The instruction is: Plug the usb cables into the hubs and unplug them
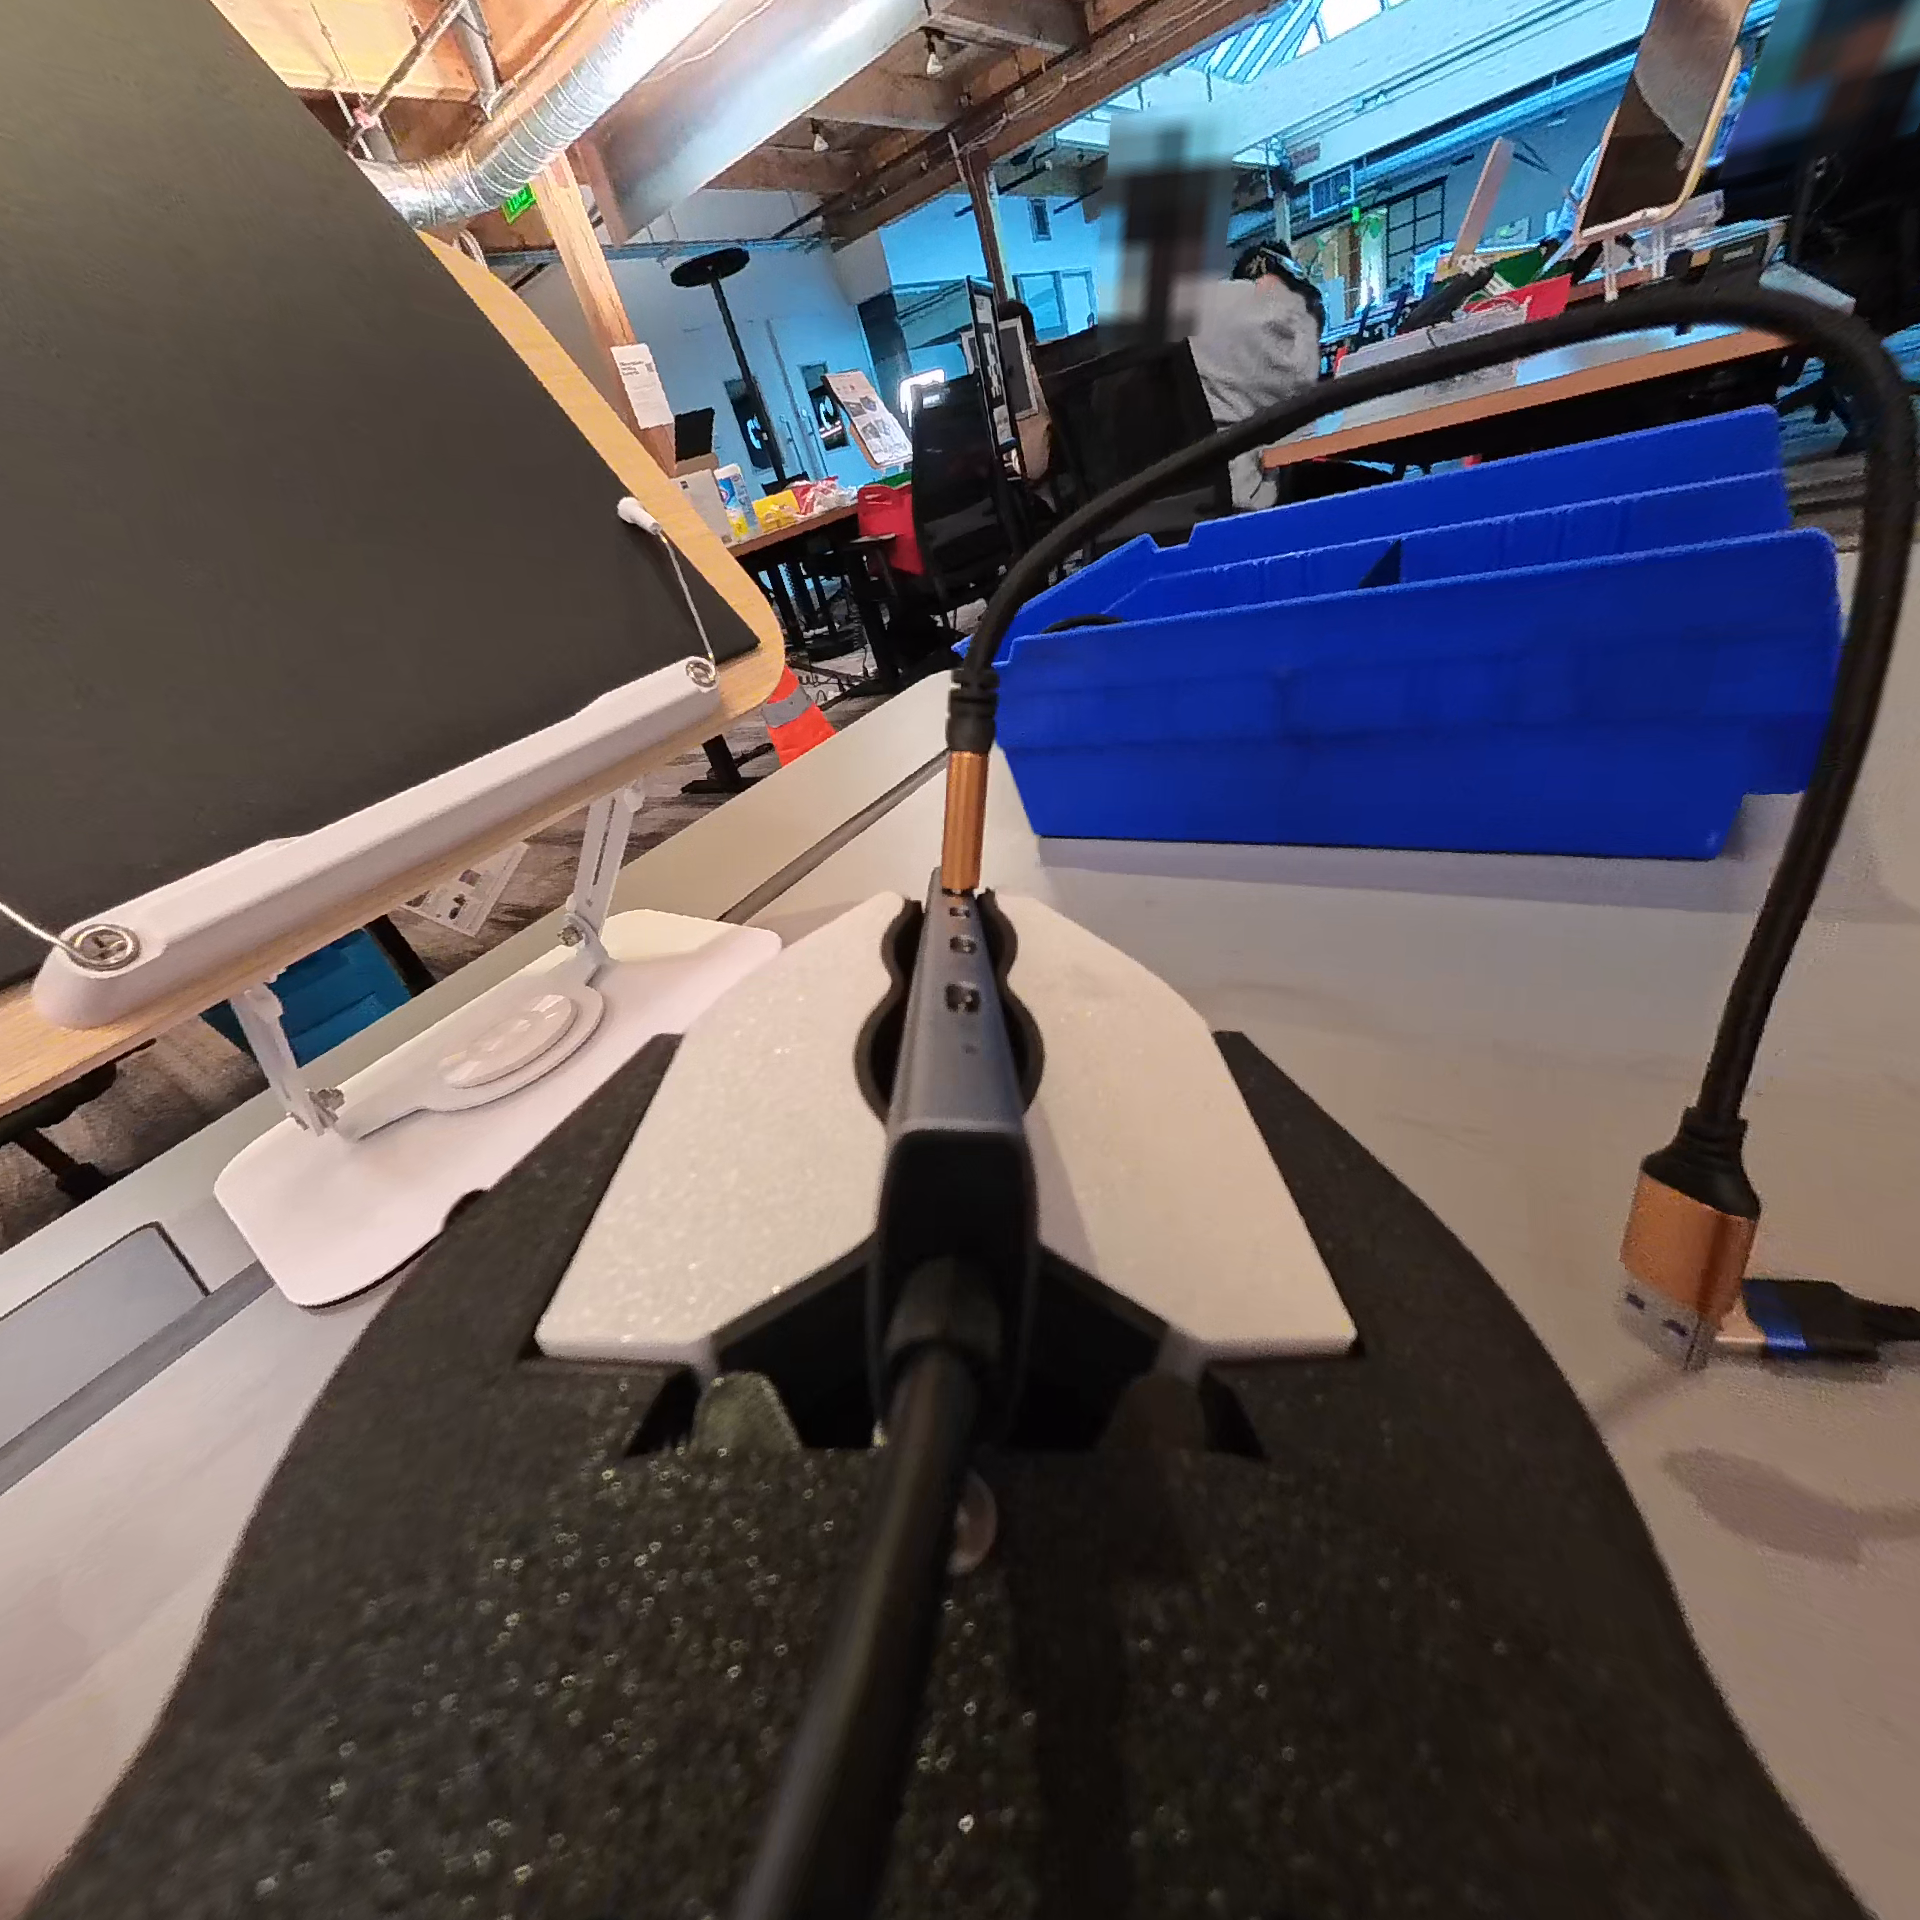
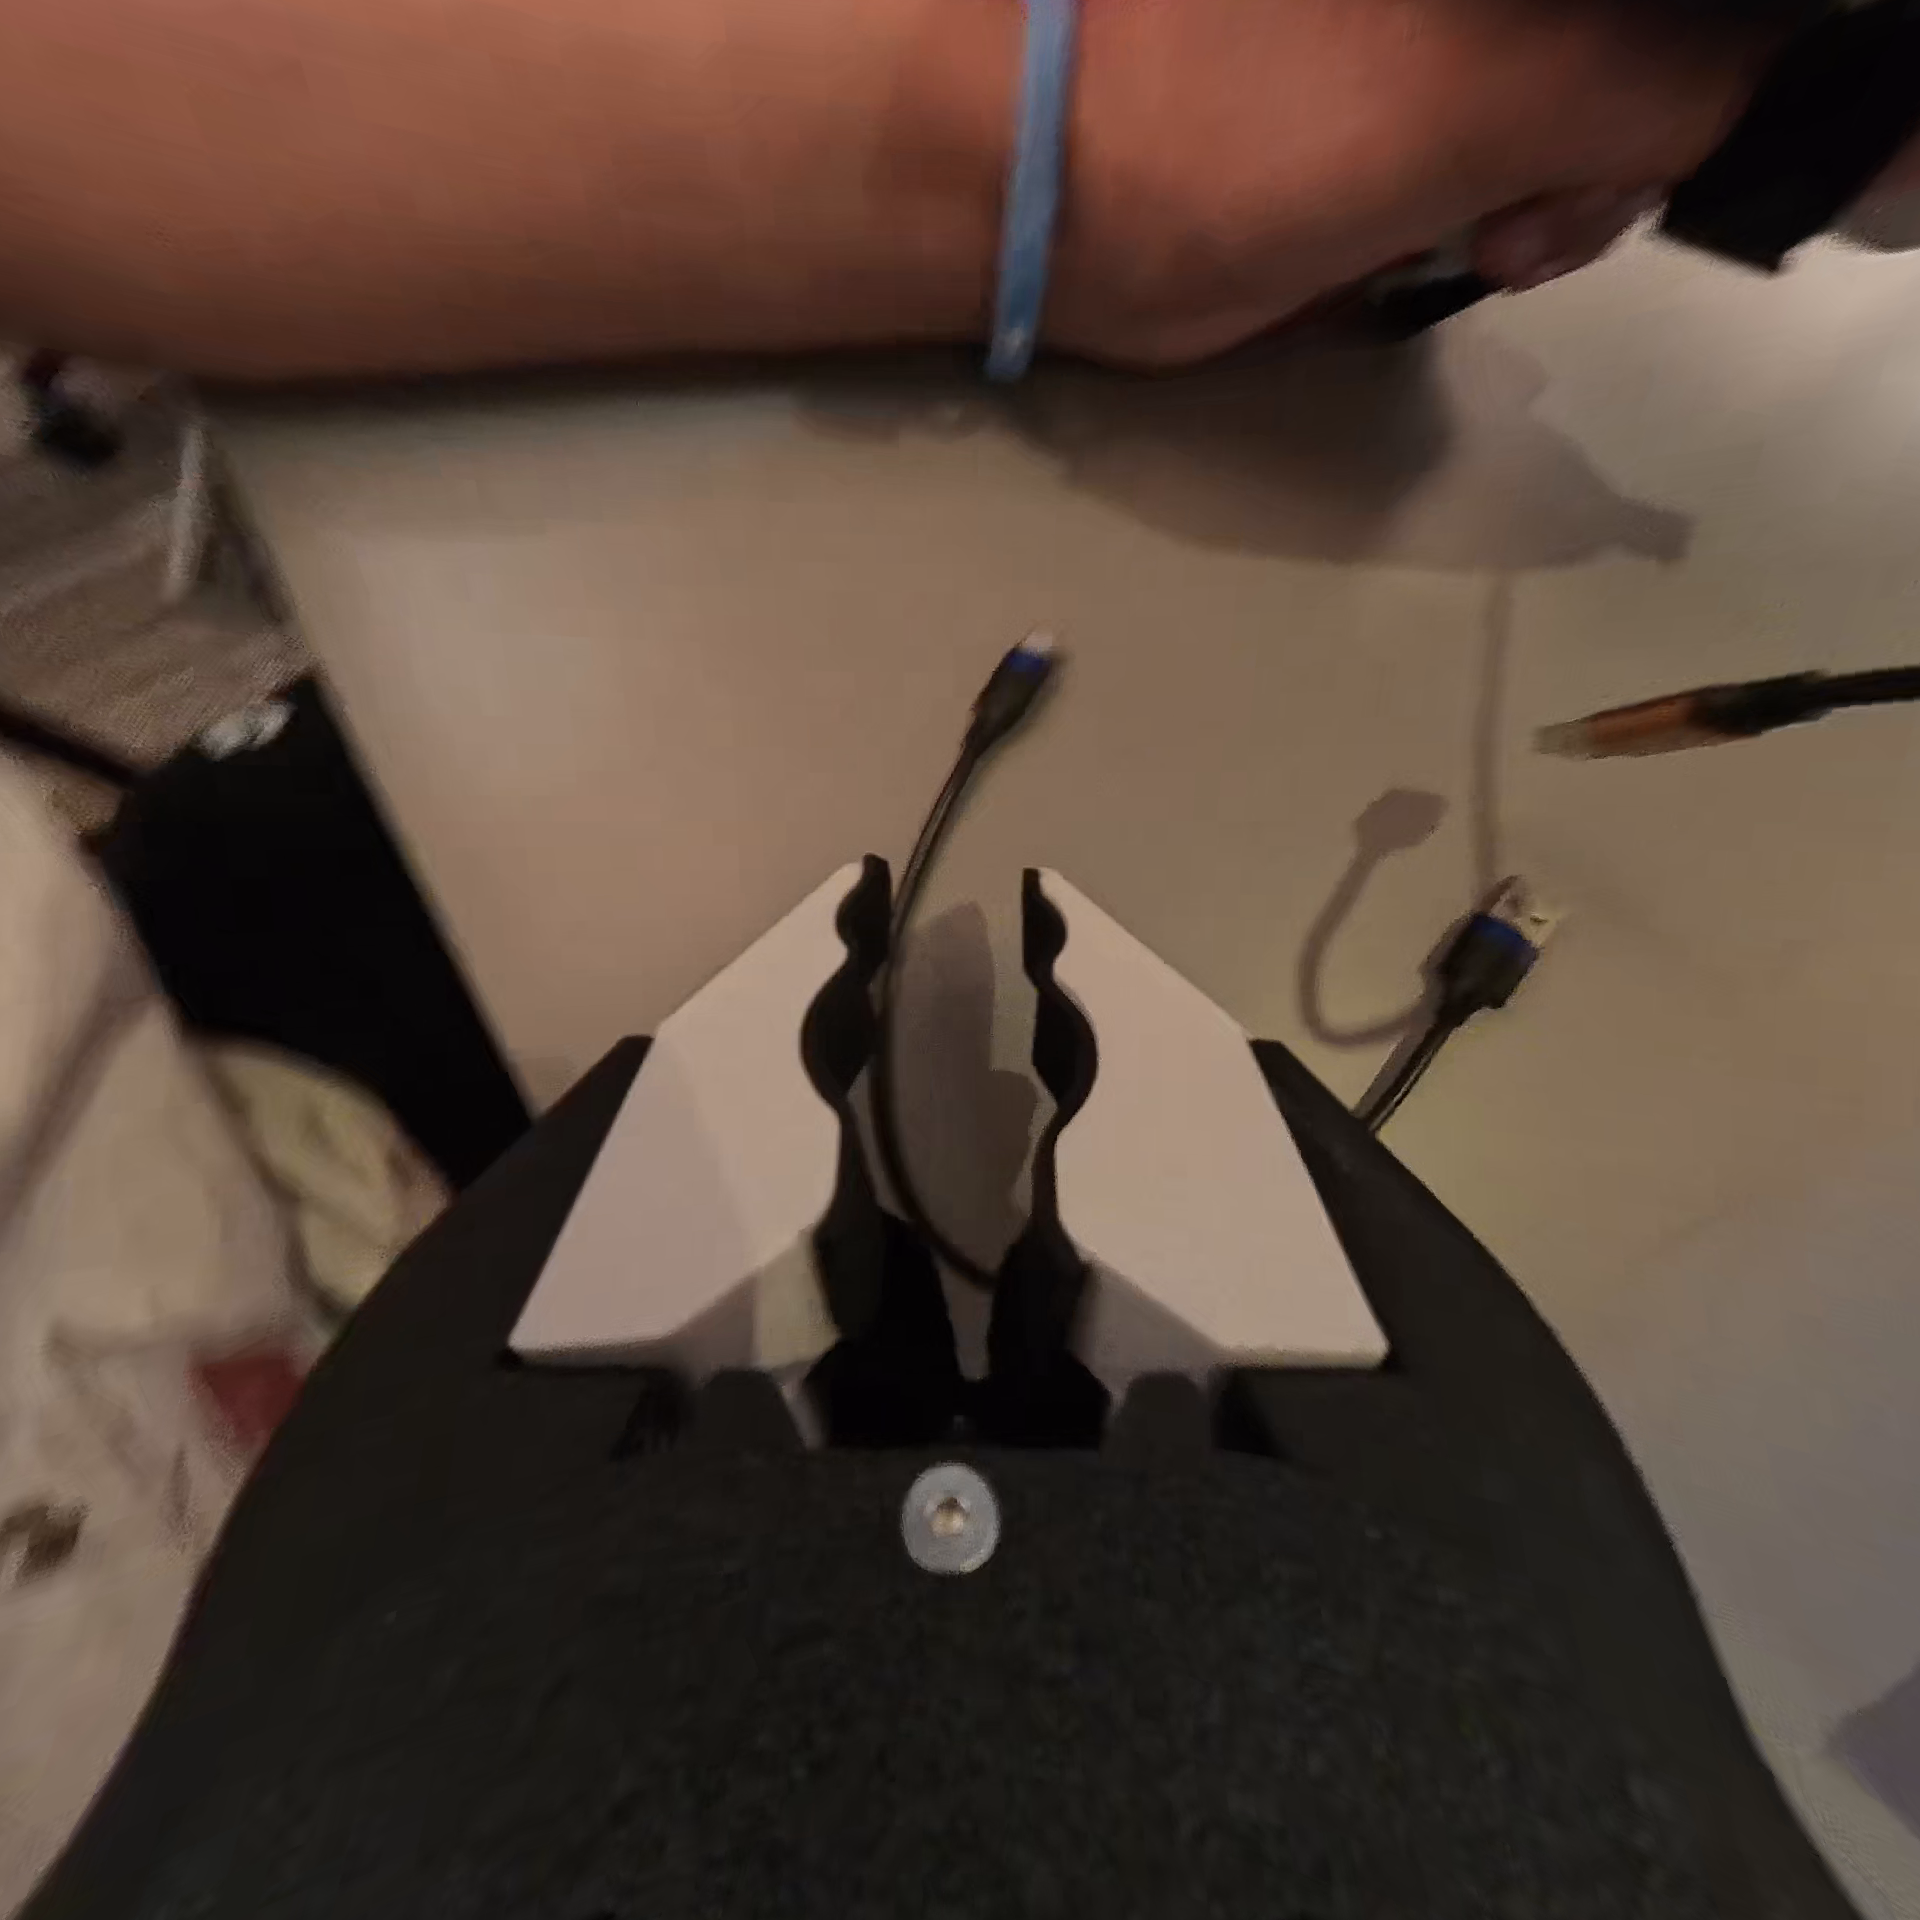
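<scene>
My left gripper (image 1: 961, 906) is shut on a slim dark grey hub (image 1: 956, 1039) with small ports along its top. The hub's own black cable runs back toward the camera. A gold-sleeved plug (image 1: 963, 821) sits in the hub's far end. Its black braided cable (image 1: 1455, 364) arcs up and right, down to a gold USB connector (image 1: 1688, 1242) on the table. My right gripper (image 2: 951, 873) is open over the table. A thin black cable (image 2: 904, 997) runs between its jaws and ends in a blue-tipped plug (image 2: 1023, 665).
Blue bins (image 1: 1403, 707) stand behind the hub. A tilted black board (image 1: 260, 416) sits on a white stand (image 1: 499, 1091) at the left. A bare forearm with a blue wristband (image 2: 1029, 187) crosses above my right gripper. A black-and-blue plug (image 2: 1486, 956) and a blurred gold plug (image 2: 1662, 722) are to the right. One gripper's finger ends stand about 25 centimeters off the other's.
</scene>
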